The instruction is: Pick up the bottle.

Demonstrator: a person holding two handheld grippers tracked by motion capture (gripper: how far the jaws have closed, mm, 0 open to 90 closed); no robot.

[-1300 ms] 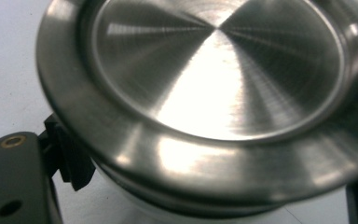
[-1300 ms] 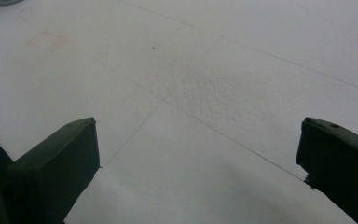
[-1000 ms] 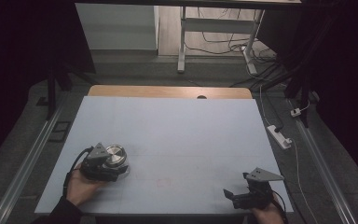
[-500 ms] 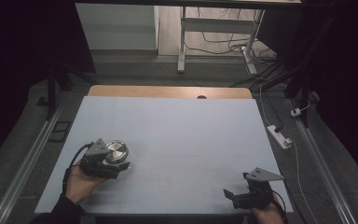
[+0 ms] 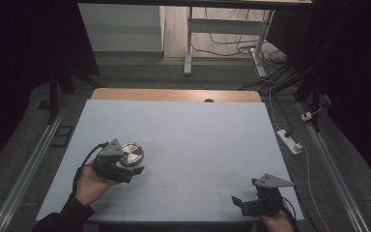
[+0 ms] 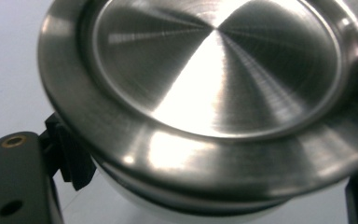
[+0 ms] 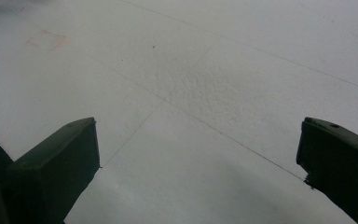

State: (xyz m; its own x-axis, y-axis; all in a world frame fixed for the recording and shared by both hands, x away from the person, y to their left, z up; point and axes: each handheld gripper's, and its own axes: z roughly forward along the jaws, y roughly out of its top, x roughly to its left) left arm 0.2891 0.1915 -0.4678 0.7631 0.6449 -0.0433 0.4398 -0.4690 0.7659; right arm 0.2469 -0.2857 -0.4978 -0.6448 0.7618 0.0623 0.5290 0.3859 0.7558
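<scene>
Your left gripper (image 5: pixel 125 170) black with grey three-cornered plate, looping black cable, brass screw hole, dark sleeve (image 5: pixel 63 216), right gripper (image 5: pixel 245 203) matching.

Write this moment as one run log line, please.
left gripper: shut on steel lid | right gripper: open, idle, near table edge

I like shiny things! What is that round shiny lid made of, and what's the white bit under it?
The round lid looks like brushed steel: silvery, with fine circular lines and bright glare streaks fanning from its middle. The white body beneath it looks smooth and plain, perhaps plastic or ceramic; too little shows to tell.
</scene>
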